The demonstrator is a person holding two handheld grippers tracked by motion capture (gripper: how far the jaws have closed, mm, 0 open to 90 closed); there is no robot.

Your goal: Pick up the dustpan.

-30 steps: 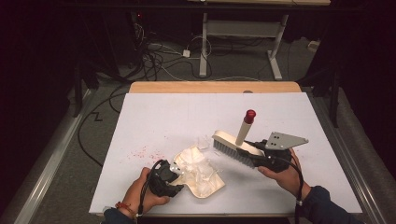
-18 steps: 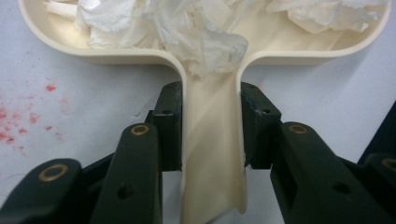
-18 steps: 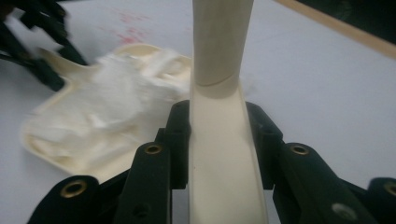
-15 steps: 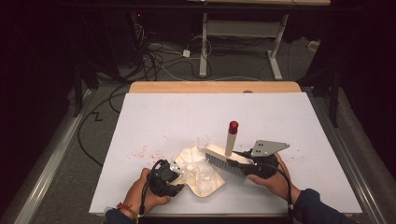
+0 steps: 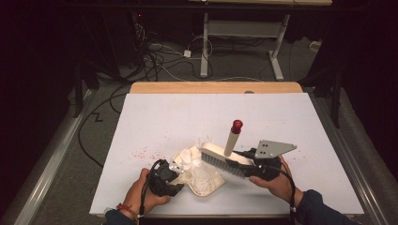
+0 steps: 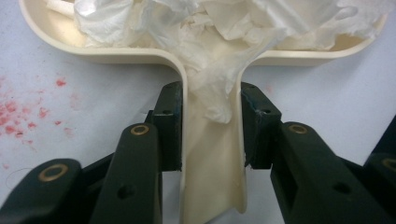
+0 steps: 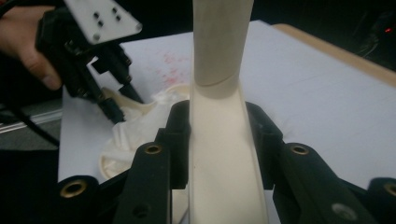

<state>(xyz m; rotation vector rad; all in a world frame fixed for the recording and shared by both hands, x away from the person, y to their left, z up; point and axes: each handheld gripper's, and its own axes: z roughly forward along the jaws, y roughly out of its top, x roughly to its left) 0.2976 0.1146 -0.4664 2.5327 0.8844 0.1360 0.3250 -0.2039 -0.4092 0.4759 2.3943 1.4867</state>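
It looks like a lab or workshop: a wooden table covered by a white sheet (image 5: 281, 117), tangled black cables (image 5: 155, 56) on grey floor, a metal-legged workbench (image 5: 244, 35) behind.

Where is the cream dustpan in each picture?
High view: the dustpan lies bottom middle, under the brush.
Left gripper view: its handle runs up the middle between the tongs, pan across the top.
Right gripper view: lower left, behind the brush handle.
Shared landmark: the crumpled white tissue in it.

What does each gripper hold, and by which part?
Left gripper: dustpan, by its handle. Right gripper: brush, by its handle.
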